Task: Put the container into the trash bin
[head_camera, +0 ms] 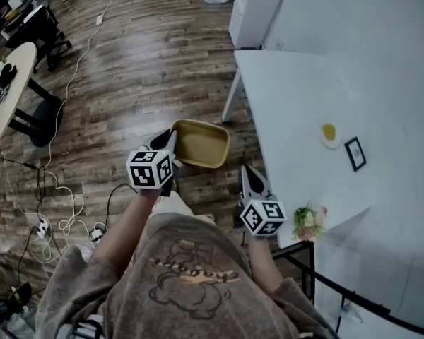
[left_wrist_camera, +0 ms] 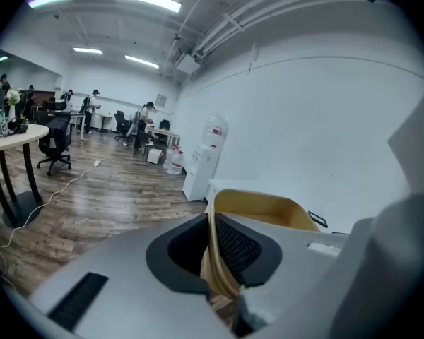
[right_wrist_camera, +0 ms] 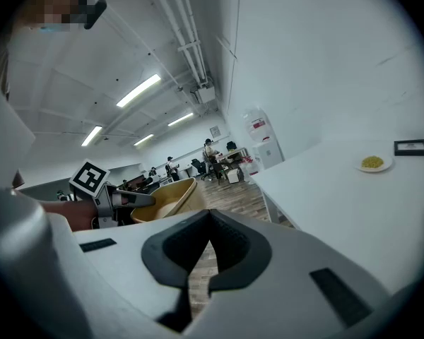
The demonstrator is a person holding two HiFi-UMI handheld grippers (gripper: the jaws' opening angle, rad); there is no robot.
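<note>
The left gripper [head_camera: 168, 143] is clamped on the near rim of a tan, rounded-rectangular shallow plastic container [head_camera: 200, 144]. In the left gripper view its 2 jaws pinch the thin wall of the tray edge-on, with the open basin stretching away beyond them. The container hangs in the air over the dark wood-plank floor [head_camera: 127, 69], near the corner leg of the white table [head_camera: 290, 97] and in front of the person's chest. The right gripper [head_camera: 251, 175] is apart from the container, beside the table edge, with its 2 jaws pressed together on nothing. On the table sit a small white plate of yellow food [head_camera: 330, 134] and a small black-framed picture [head_camera: 355, 154]. White cables [head_camera: 63, 210] trail across the floor at the left.
</note>
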